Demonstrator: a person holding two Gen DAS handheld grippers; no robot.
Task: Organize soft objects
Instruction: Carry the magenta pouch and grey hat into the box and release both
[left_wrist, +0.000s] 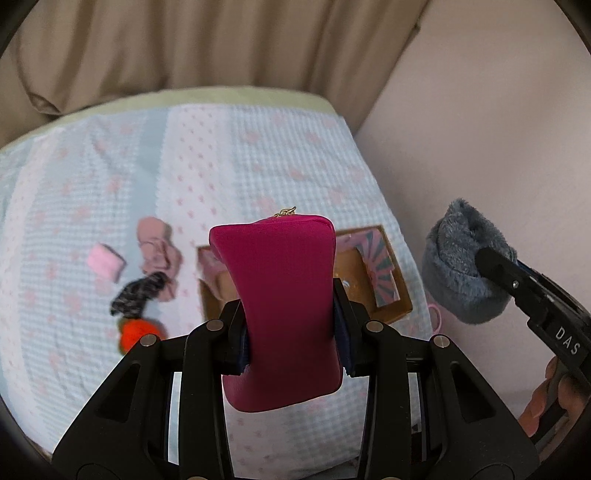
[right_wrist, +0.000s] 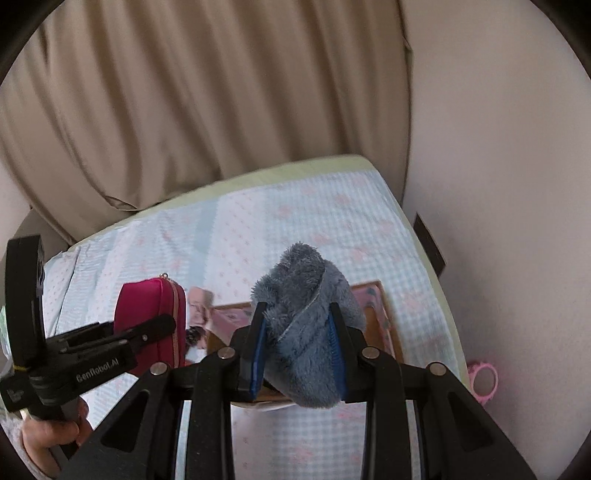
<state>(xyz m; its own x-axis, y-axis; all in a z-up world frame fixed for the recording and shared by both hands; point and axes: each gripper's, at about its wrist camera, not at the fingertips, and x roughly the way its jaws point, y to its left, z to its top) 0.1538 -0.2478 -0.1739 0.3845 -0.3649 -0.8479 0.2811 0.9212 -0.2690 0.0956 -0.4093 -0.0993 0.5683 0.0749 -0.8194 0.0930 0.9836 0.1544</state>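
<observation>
My left gripper (left_wrist: 290, 295) is shut on a magenta zip pouch (left_wrist: 280, 306) and holds it above the bed; the pouch also shows in the right wrist view (right_wrist: 147, 325). My right gripper (right_wrist: 297, 314) is shut on a fluffy grey-blue pouch (right_wrist: 306, 332), held in the air to the right; it also shows in the left wrist view (left_wrist: 461, 266). Below both lies an open wooden box (left_wrist: 391, 291) with a pink patterned lining, also seen in the right wrist view (right_wrist: 380, 306). A pink cloth (left_wrist: 159, 247), a pink block (left_wrist: 105, 262), a dark scrunchie (left_wrist: 138, 293) and an orange plush (left_wrist: 136, 332) lie on the bed left of the box.
The bed (left_wrist: 258, 155) has a light blue and pink checked cover. Beige curtains (right_wrist: 184, 110) hang behind it. A pale wall (right_wrist: 498, 184) runs along the right side. A pink ring-shaped item (right_wrist: 484, 380) lies between bed and wall.
</observation>
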